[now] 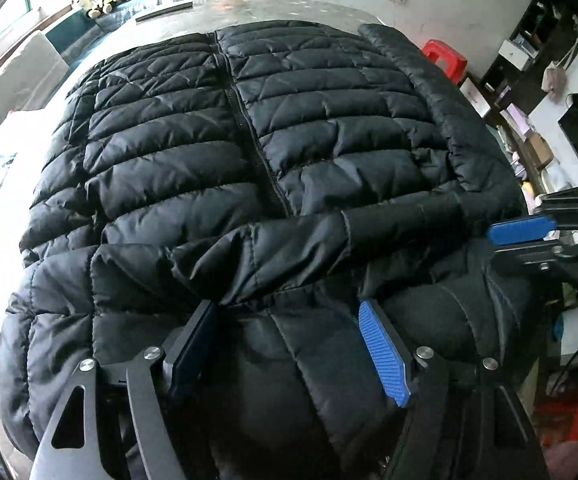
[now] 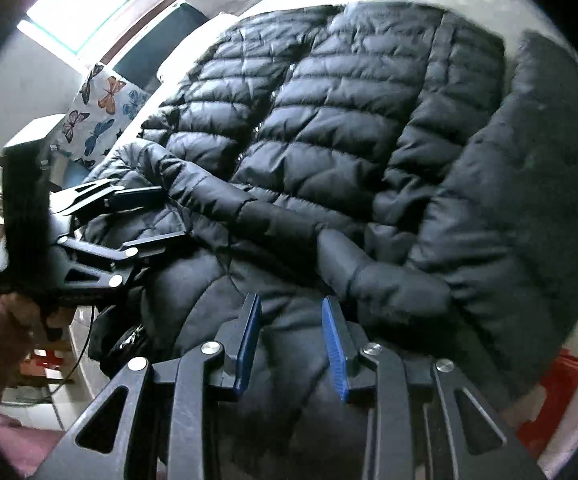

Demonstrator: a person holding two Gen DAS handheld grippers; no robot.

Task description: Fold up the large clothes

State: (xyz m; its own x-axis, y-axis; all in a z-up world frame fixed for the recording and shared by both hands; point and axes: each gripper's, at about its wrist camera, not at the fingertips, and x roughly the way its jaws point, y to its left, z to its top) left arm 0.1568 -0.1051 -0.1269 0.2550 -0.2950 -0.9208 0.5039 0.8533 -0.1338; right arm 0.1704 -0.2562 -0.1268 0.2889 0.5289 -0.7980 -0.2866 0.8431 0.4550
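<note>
A black quilted puffer jacket (image 1: 217, 148) lies zipped and spread over a round table (image 1: 273, 6). One sleeve (image 1: 329, 240) is folded across its near part. My left gripper (image 1: 289, 340) hovers over the jacket's near edge, jaws wide open, with only fabric below them. In the right wrist view the jacket (image 2: 349, 120) fills the frame, with a sleeve cuff (image 2: 369, 276) just ahead of my right gripper (image 2: 292, 340). Its jaws stand partly apart and grip nothing. The left gripper (image 2: 145, 216) shows at the left of that view, and the right gripper (image 1: 523, 236) at the right edge of the left wrist view.
A red stool (image 1: 445, 58) stands beyond the table on the right, beside cluttered shelves (image 1: 529, 80). Stuffed toys (image 1: 101, 2) line the far window ledge. A butterfly-print cushion (image 2: 97, 116) sits left of the table. A hand in a pink sleeve (image 2: 1, 320) holds the left gripper.
</note>
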